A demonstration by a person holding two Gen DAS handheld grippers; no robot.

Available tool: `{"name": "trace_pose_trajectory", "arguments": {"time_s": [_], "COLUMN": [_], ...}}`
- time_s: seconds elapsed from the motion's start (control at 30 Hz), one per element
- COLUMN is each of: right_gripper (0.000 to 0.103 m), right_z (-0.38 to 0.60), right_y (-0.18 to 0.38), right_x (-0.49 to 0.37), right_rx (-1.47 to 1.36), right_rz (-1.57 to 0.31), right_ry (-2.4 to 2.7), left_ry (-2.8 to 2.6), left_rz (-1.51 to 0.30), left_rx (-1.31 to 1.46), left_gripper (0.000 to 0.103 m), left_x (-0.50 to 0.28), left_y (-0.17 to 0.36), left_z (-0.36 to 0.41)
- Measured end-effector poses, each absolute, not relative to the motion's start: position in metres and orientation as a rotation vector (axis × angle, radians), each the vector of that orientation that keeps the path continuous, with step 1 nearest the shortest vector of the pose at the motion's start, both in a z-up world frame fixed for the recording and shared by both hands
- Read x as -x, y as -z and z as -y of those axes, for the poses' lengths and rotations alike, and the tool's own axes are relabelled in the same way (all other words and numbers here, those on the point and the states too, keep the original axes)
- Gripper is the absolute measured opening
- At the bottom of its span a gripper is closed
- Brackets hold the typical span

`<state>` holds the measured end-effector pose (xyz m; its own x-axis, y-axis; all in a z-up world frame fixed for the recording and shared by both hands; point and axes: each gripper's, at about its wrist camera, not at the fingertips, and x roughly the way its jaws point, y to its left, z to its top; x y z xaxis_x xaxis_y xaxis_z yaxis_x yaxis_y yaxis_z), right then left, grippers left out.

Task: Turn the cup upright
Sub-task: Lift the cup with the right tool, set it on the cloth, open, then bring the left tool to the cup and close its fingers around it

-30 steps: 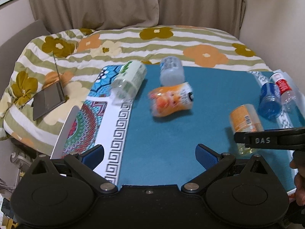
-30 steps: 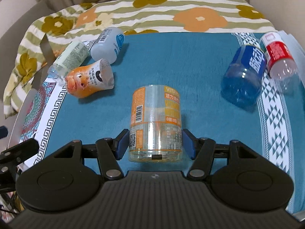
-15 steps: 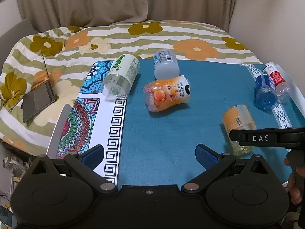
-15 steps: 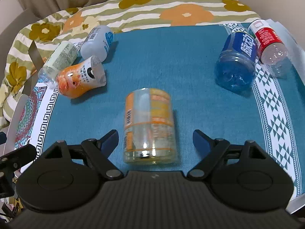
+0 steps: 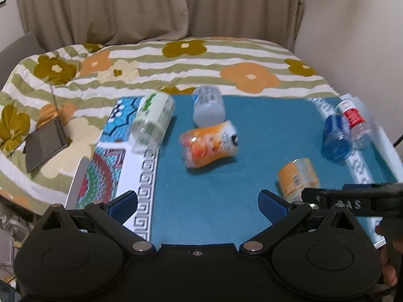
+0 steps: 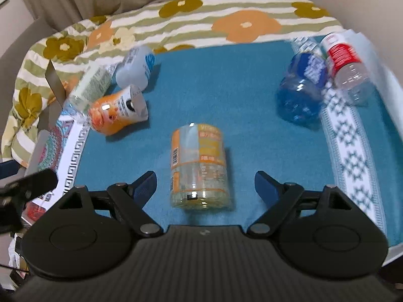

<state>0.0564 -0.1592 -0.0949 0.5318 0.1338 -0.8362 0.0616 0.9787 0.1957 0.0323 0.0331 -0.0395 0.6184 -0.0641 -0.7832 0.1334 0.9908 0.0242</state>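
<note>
bedroom at home: floral bedspread [image 5: 176,58] (striped), curtains [image 5: 126,7] behind.

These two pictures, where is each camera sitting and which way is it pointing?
Left wrist view: sits on the left claw, looking forward across the teal mat toward the flowered blanket; its own open blue-tipped fingers show, plus the right claw's arm at the right edge.
Right wrist view: sits on the right claw, looking at the orange-labelled cup lying on its side between its open fingers.
Shared: the same cup, the orange cartoon bottle and the blue bottle.
</note>
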Motion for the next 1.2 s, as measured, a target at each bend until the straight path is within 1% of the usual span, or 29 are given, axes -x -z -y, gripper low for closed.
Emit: {"name": "trace_pose_trajectory", "arguments": {"time_s": [0.03,0.23,0.37,0.47,0.63,0.73,0.8,0.9,1.13,1.2], "right_gripper": [0.102,0.103,0.103,0.103,0.103,0.103,0.103,0.103,0.103,0.103], "right_z": [0.165,0.202,0.228,0.248,0.269,0.285,0.295,0.306,0.322,0.326], "right_y": [0.088,0.059,0.050,0.050,0.061,0.075,0.084,0.097,0.113,0.115], "right_x": [-0.052,-0.036,-0.027,-0.022,-0.018,-0.022,-0.025,-0.032,-0.047,-0.051], "right_rx": [-0.218,-0.227,-0.196,-0.181,-0.094,-0.118,-0.156,-0.190,-0.256,-0.268], "right_rz": [-1.004,-0.975,-0.947,-0.937,-0.924,-0.943,-0.955,-0.968,-0.992,-0.995], "right_ry": [-0.040,0.000,0.016,0.005,0.012,-0.014,-0.043,-0.085,-0.140,-0.143], "left_ry": [0.126,0.215,0.239,0.259,0.255,0.230,0.210,0.175,0.099,0.084], "left_rz": [-0.895,-0.937,-0.981,-1.037,-1.187,-1.281,-1.335,-1.403,-1.468,-1.477], "left_rx": [-0.078,0.001,-0.018,-0.029,0.006,-0.016,-0.016,-0.007,-0.038,-0.042], "left_gripper": [0.103,0.103,0.103,0.103,0.102,0.101,0.095,0.092,0.088,0.084], "left_x": [-0.035,-0.058,-0.074,-0.092,-0.123,-0.136,-0.144,-0.154,-0.167,-0.169], "left_y": [0.035,0.020,0.019,0.025,0.048,0.068,0.081,0.099,0.120,0.123], "left_z": [-0.029,-0.004,0.020,0.041,0.071,0.089,0.098,0.107,0.119,0.120]}}
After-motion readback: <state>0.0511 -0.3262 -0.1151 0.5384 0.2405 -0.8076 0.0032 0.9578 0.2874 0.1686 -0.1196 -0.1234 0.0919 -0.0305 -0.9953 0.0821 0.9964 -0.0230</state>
